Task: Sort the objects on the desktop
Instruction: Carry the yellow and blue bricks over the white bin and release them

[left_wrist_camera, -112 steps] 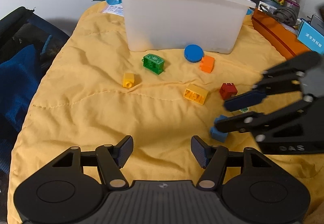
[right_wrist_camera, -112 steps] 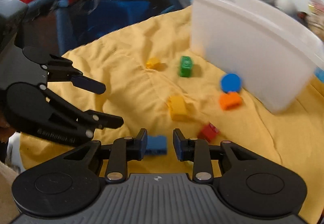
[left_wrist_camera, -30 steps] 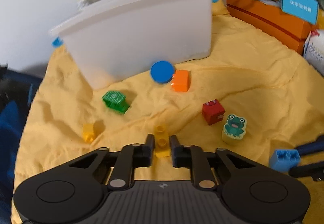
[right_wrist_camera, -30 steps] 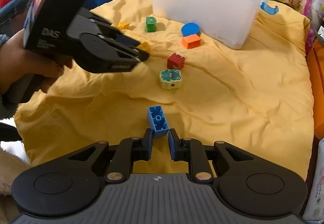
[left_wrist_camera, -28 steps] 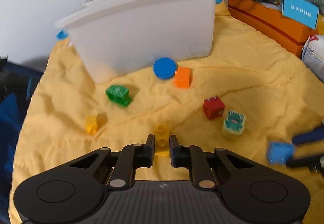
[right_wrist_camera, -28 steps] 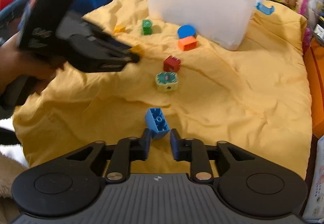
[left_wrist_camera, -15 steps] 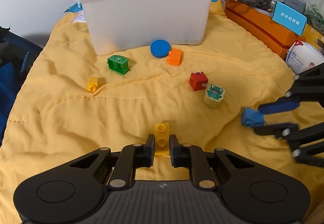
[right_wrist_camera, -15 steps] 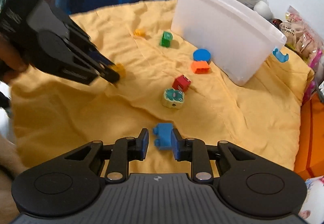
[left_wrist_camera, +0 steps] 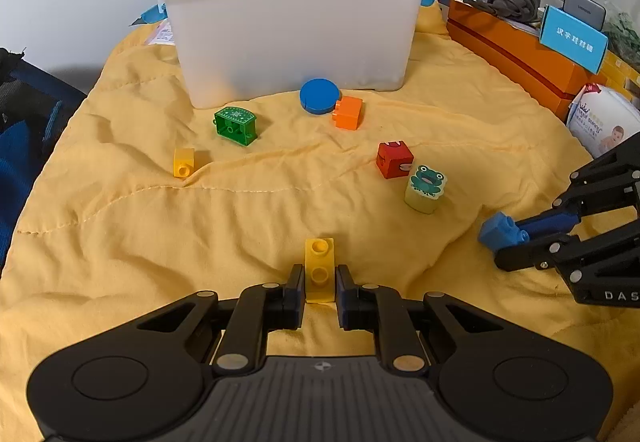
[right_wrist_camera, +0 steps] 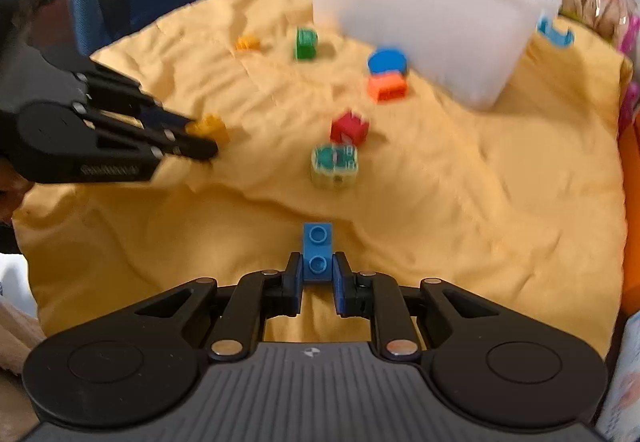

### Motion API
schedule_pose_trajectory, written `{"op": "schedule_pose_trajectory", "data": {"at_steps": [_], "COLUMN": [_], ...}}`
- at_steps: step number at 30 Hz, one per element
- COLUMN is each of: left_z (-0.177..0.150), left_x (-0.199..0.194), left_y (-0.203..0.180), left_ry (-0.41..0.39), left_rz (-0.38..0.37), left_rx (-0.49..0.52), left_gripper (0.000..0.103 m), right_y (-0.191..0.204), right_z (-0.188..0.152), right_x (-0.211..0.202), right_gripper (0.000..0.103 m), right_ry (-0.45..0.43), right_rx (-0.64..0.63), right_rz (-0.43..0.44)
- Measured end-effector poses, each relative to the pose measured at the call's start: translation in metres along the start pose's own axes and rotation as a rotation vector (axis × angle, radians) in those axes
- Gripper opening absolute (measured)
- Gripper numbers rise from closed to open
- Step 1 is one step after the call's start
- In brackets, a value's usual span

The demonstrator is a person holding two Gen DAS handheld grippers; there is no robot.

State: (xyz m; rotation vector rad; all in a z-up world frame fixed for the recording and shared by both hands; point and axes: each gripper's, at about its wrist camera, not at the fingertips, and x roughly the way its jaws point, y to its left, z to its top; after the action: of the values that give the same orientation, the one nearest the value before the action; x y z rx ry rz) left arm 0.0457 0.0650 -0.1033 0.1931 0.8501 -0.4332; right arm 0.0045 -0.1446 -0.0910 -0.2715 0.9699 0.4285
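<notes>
On my left wrist feed the yellow quilt (left_wrist_camera: 120,242) fills most of the frame, with the white bin (left_wrist_camera: 288,38) standing at upper centre. In front of the bin lie the blue disc (left_wrist_camera: 319,97) touching the orange block (left_wrist_camera: 348,113), the green block (left_wrist_camera: 235,125) to their left, then the red cube (left_wrist_camera: 394,159) just beside the frog block (left_wrist_camera: 425,188) at right of centre. My left gripper (left_wrist_camera: 319,284) at bottom centre is narrowed, pinching the yellow brick (left_wrist_camera: 319,269). My right gripper (right_wrist_camera: 317,278) has just been closing and now clamps the blue brick (right_wrist_camera: 317,252) at lower centre of its own view.
</notes>
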Motion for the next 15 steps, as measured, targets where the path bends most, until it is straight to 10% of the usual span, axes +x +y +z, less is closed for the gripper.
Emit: {"op": "schedule_pose_trajectory", "data": {"at_steps": [7, 15], "left_z": [0.024, 0.125], "left_x": [-0.027, -0.047], "left_y": [0.004, 0.017], "left_ry": [-0.099, -0.33], "left_rz": [-0.004, 0.038], "left_rx": [-0.006, 0.056], "left_gripper": [0.017, 0.017], "right_y": [-0.007, -0.056], "right_z": [0.011, 0.092], "right_x": [-0.012, -0.05], "right_gripper": [0.017, 0.017], "right_ry": [-0.046, -0.291], "right_rx": [0.018, 0.054], "right_rz": [-0.003, -0.127]}}
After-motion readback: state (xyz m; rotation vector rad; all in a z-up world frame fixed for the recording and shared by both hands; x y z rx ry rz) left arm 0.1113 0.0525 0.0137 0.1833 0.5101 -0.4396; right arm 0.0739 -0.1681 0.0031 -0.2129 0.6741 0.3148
